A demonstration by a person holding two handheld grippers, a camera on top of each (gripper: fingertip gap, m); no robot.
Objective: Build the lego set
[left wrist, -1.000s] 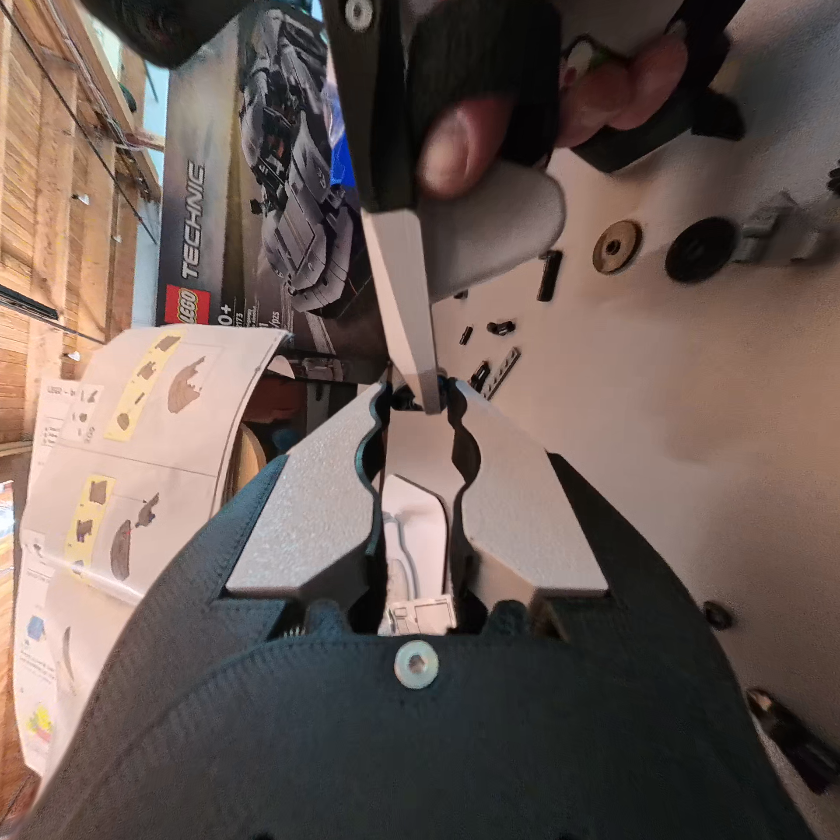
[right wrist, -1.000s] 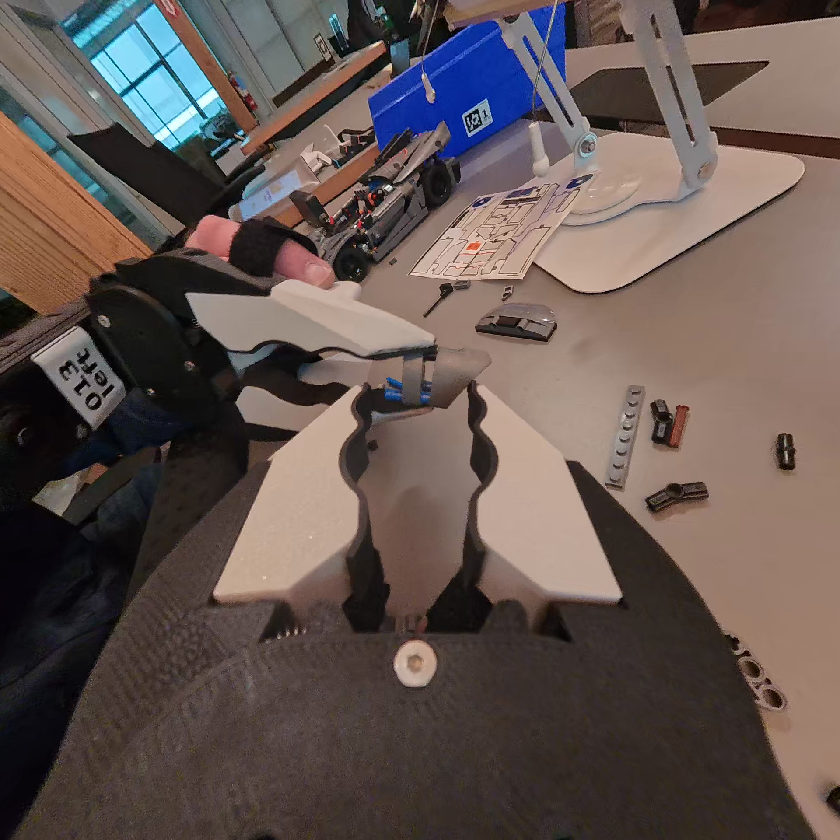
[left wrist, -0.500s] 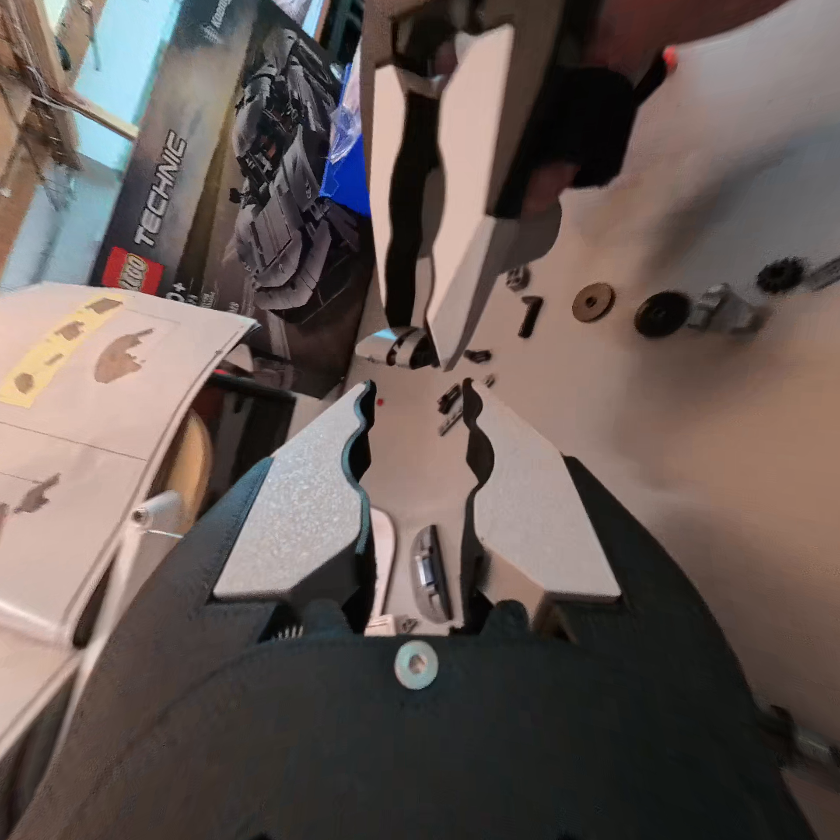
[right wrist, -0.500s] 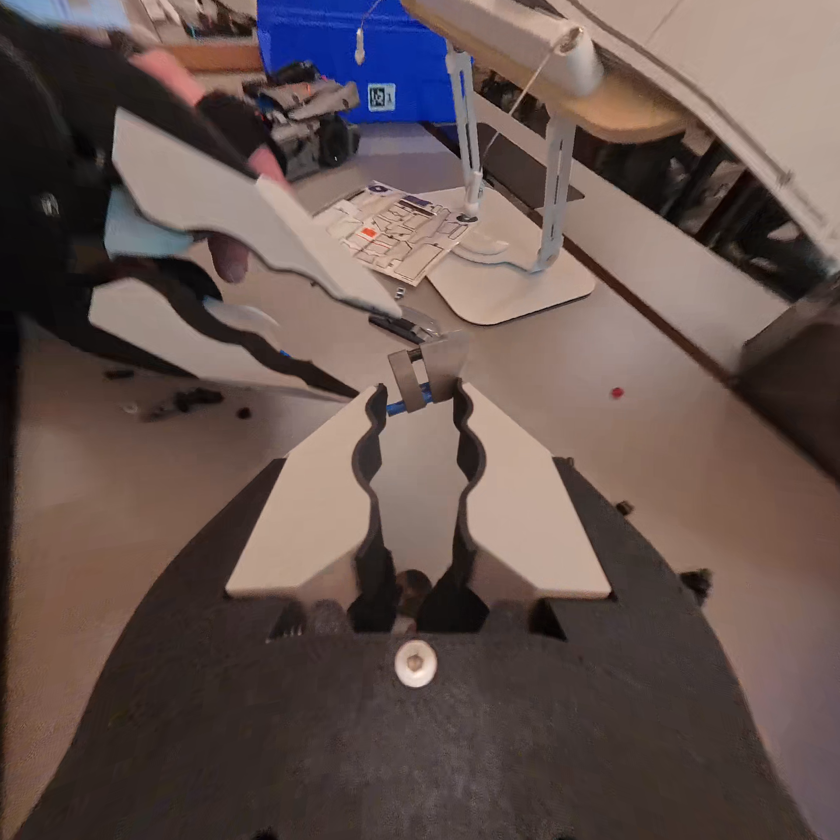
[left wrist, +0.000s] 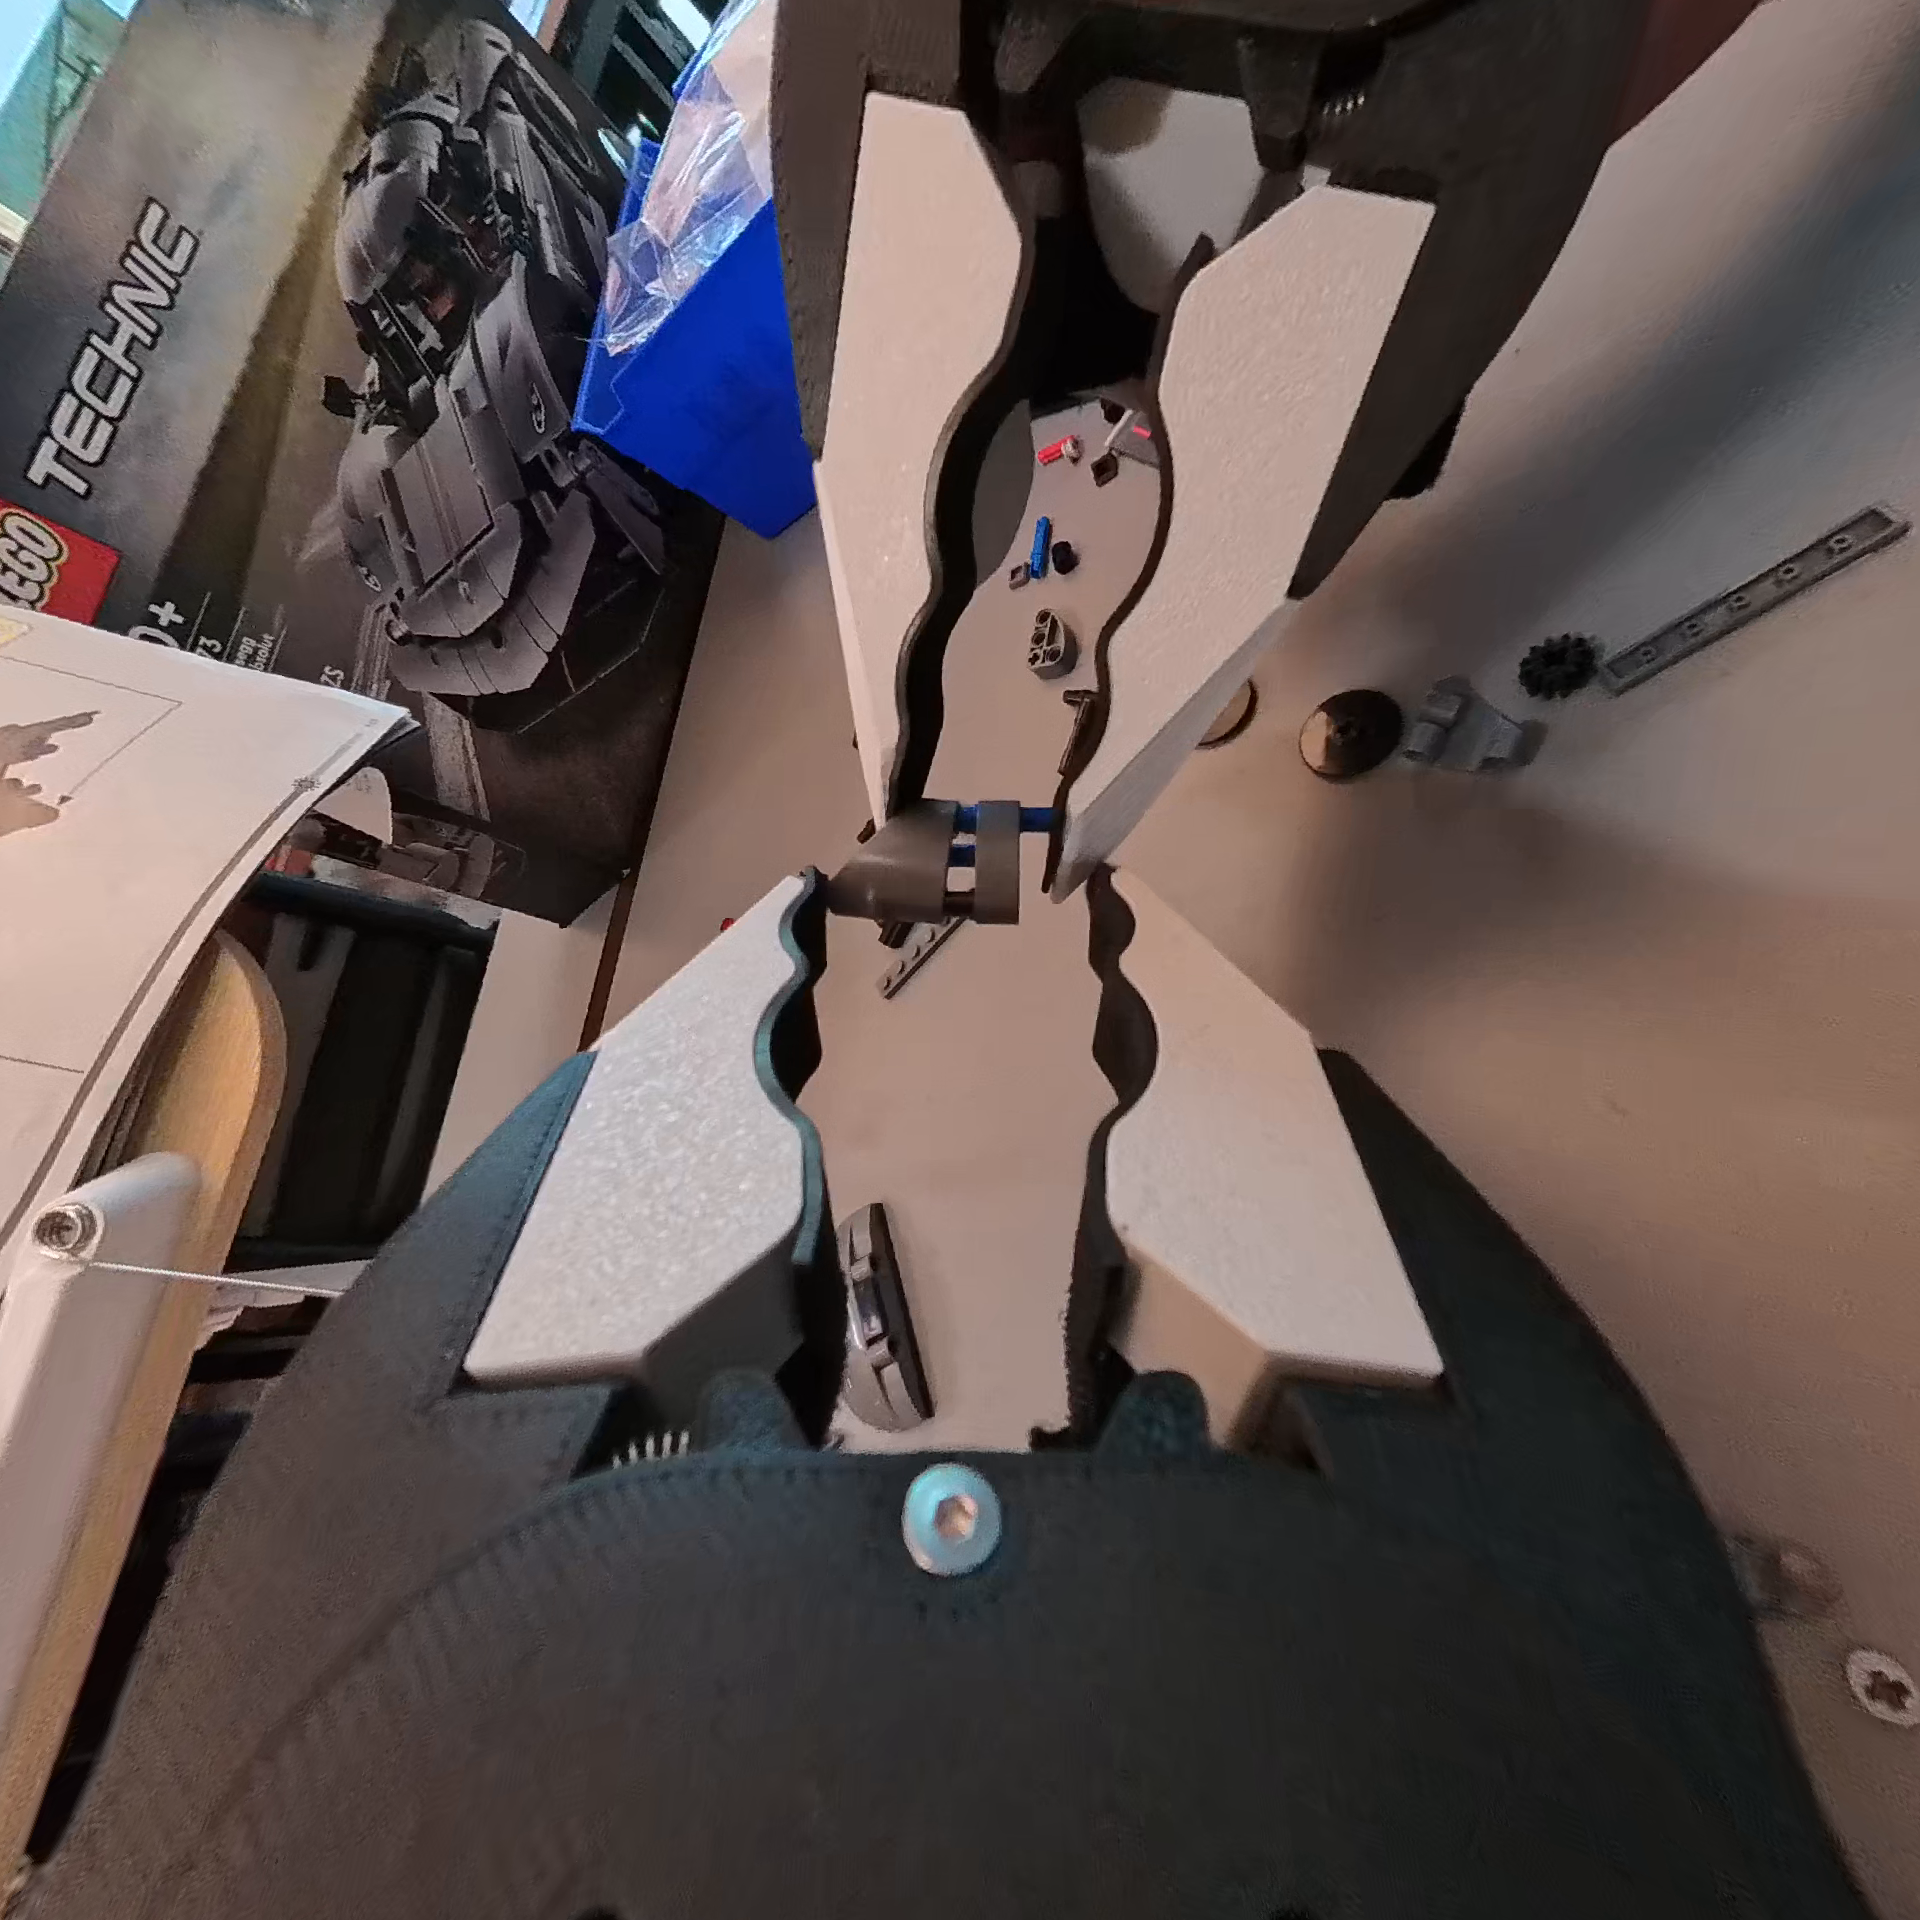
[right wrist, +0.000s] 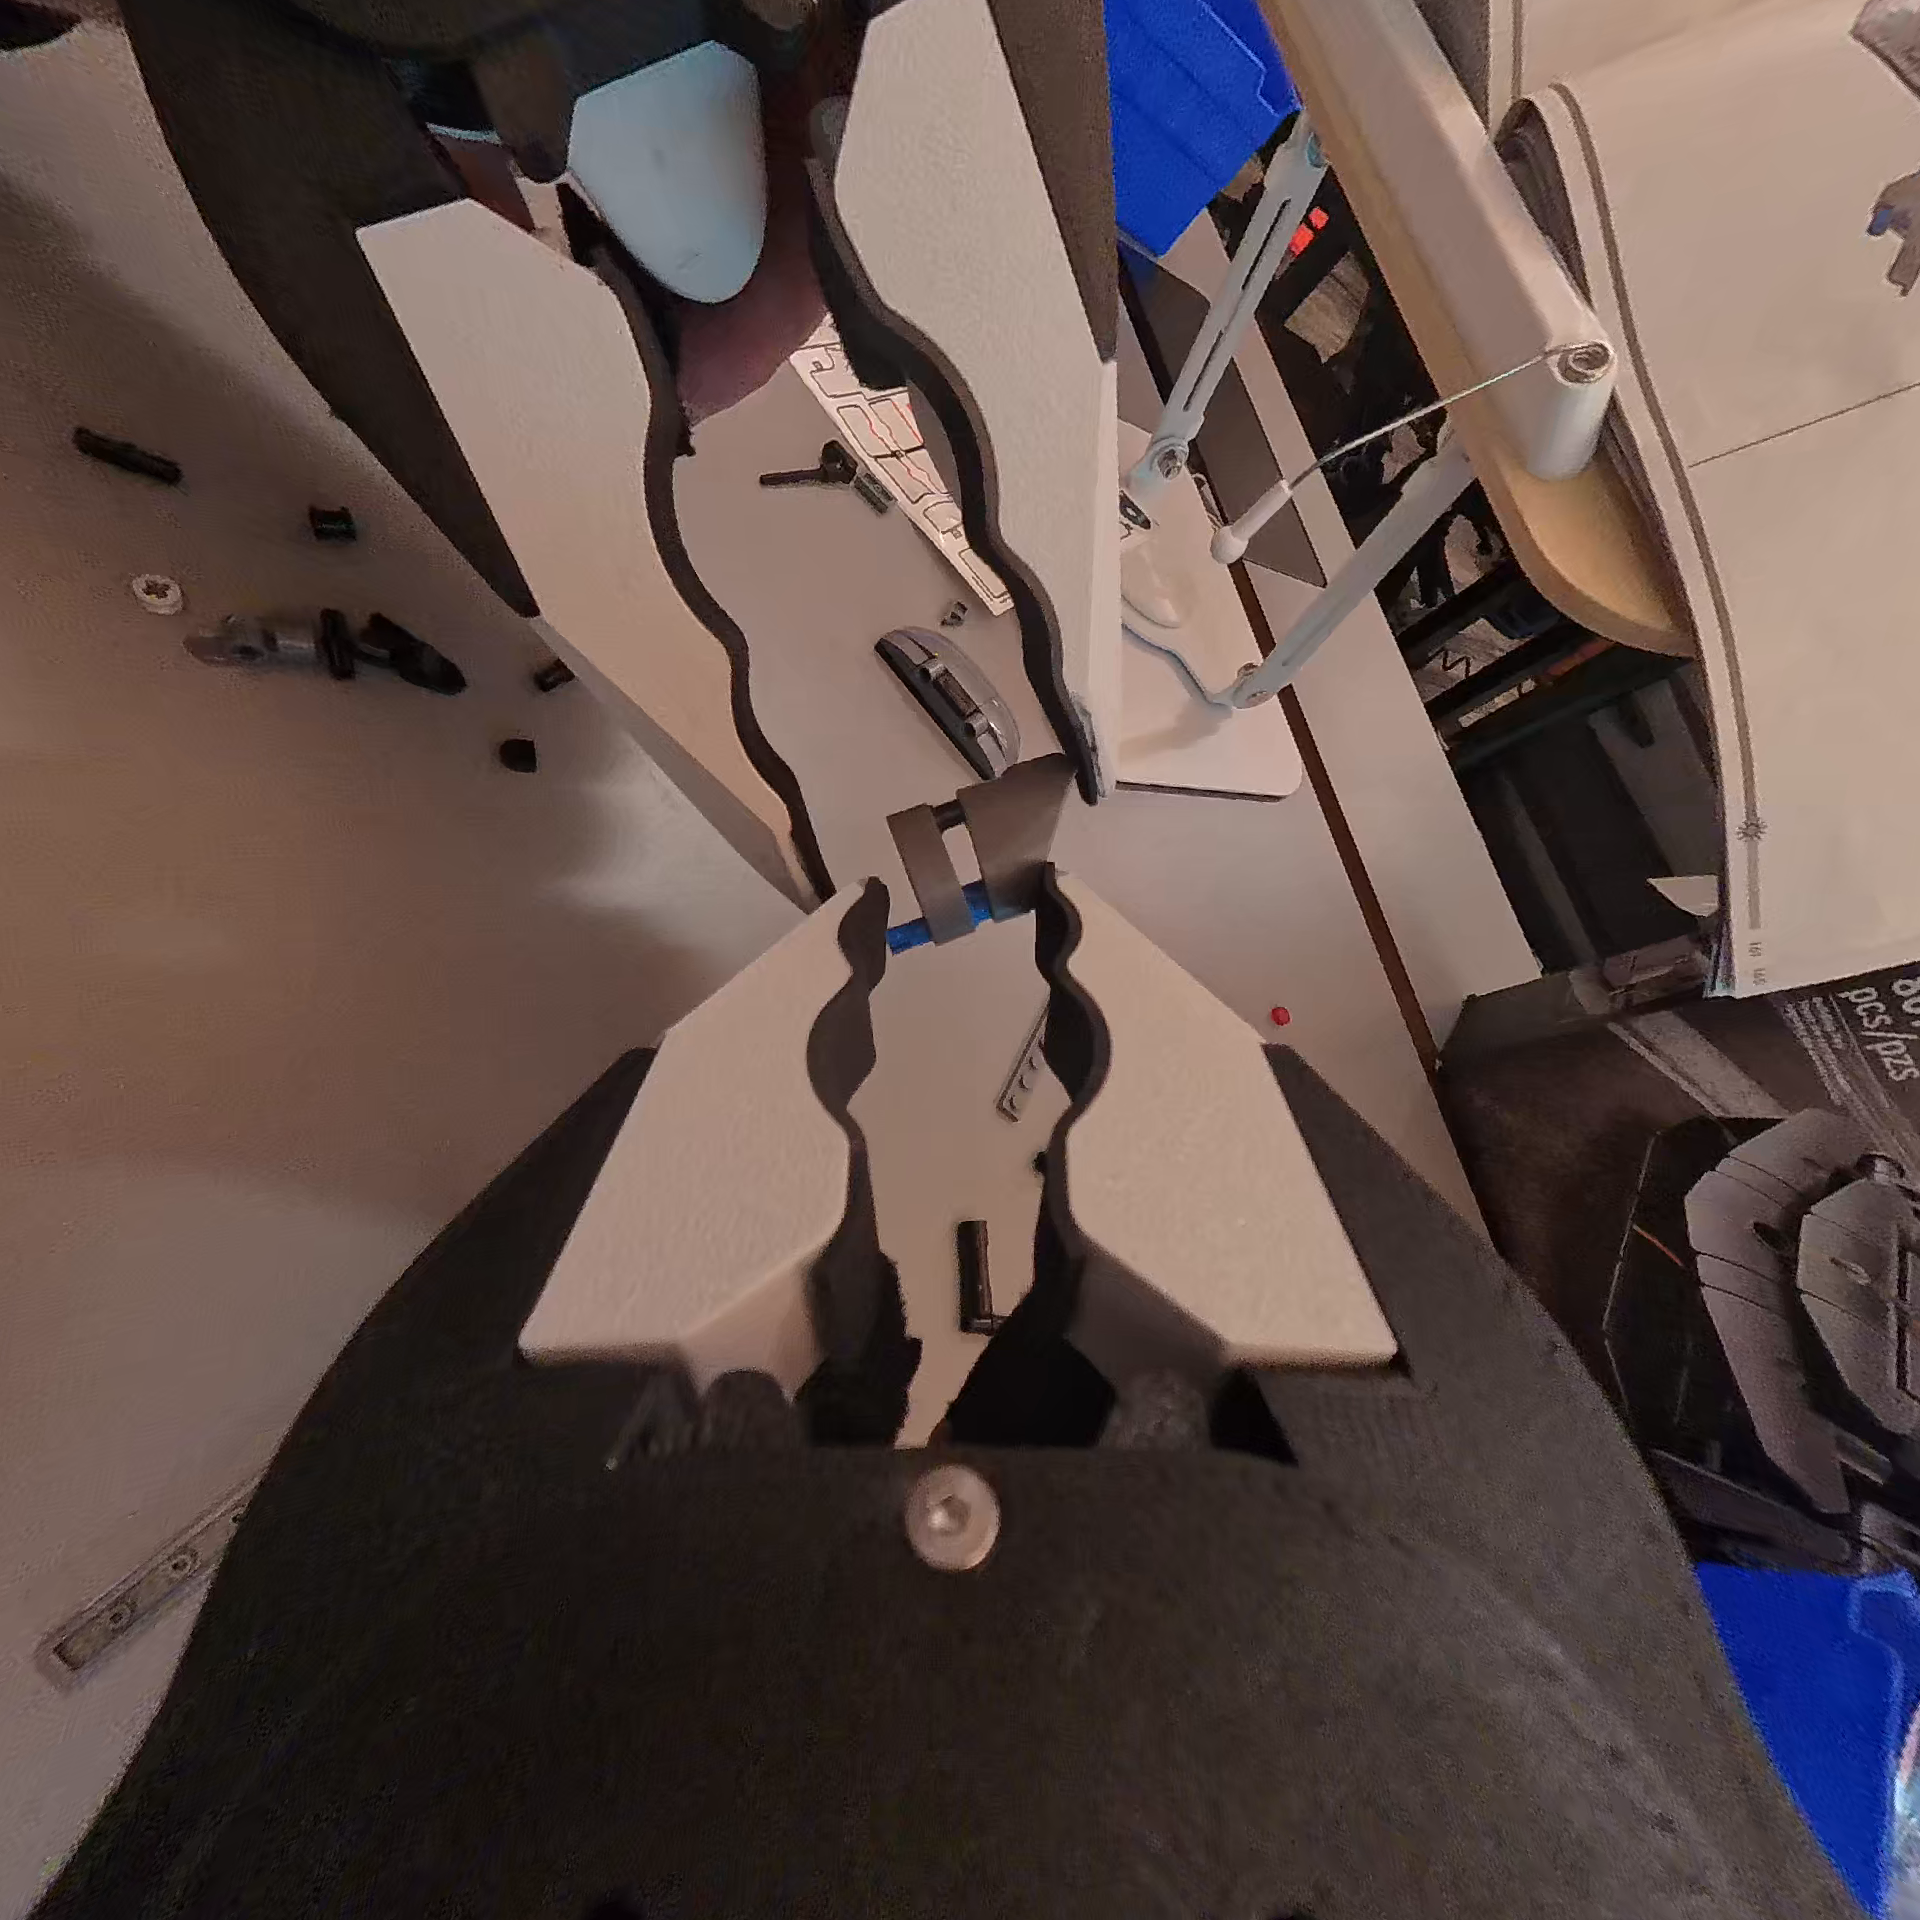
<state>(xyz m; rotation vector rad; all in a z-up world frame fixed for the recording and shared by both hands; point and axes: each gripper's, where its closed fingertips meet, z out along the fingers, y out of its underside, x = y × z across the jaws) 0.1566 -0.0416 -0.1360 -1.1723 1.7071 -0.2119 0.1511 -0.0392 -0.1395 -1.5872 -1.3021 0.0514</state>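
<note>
Pale tabletop (left wrist: pixel 1558 1039) strewn with loose parts, printed set box (left wrist: pixel 312 468) upper left, left tongs (left wrist: pixel 951 894) spread and released at centre, right tongs (right wrist: pixel 961 904) clenched on the grey-and-blue lego piece (right wrist: pixel 961 862), whose thin pin grip could let it twist free

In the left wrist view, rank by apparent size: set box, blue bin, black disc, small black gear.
Largest to smallest as they look here:
1. Set box
2. Blue bin
3. Black disc
4. Small black gear
The wide lens and differing distances make true sizes unsure.
</note>
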